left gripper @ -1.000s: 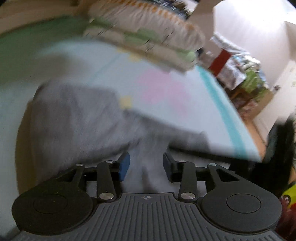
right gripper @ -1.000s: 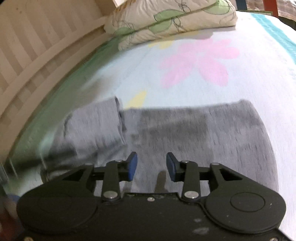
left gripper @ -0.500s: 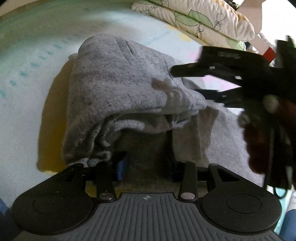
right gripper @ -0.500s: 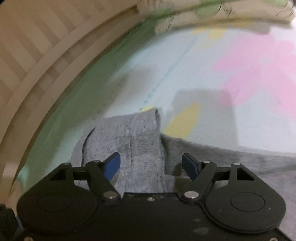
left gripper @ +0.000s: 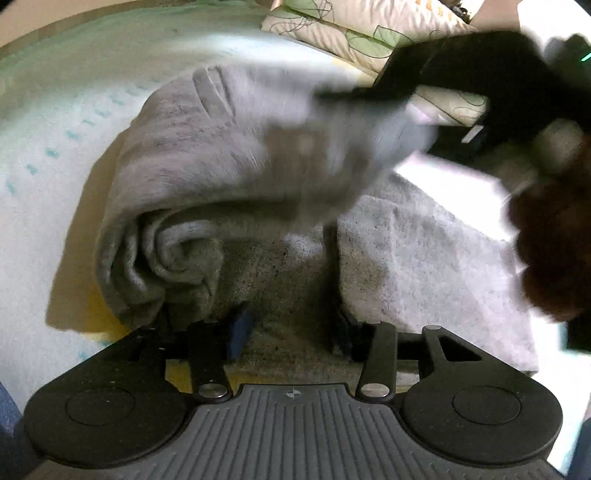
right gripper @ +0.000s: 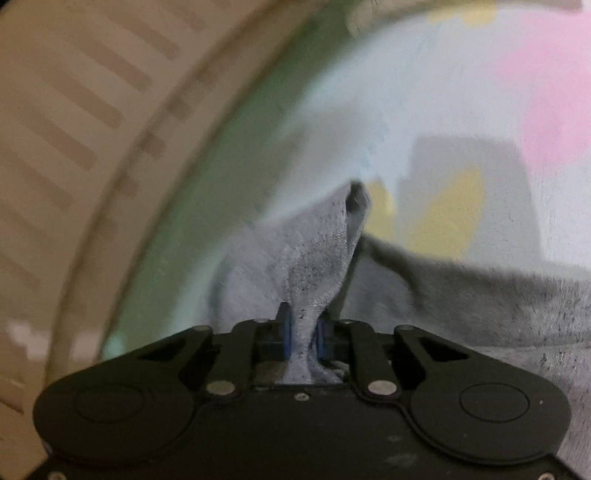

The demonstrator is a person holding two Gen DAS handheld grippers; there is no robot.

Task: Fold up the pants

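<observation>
Right wrist view: a thin pinch of the grey pants (right gripper: pixel 314 280) is clamped by the right gripper (right gripper: pixel 302 338), so it could slip free, while the left gripper (left gripper: pixel 290 328) is held wide, empty.

Both views are taken low and close, looking forward along each tool; the grey pants (left gripper: pixel 229 177) and bed (right gripper: pixel 424 110) are shared.

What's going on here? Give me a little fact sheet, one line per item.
garment: grey pants, partly folded, lying on the bed
surface: bedsheet with pink and yellow print
right gripper: shut on a pinch of the pants fabric, lifting it
left gripper: open, low over the pants, holding nothing
background: pillows
</observation>
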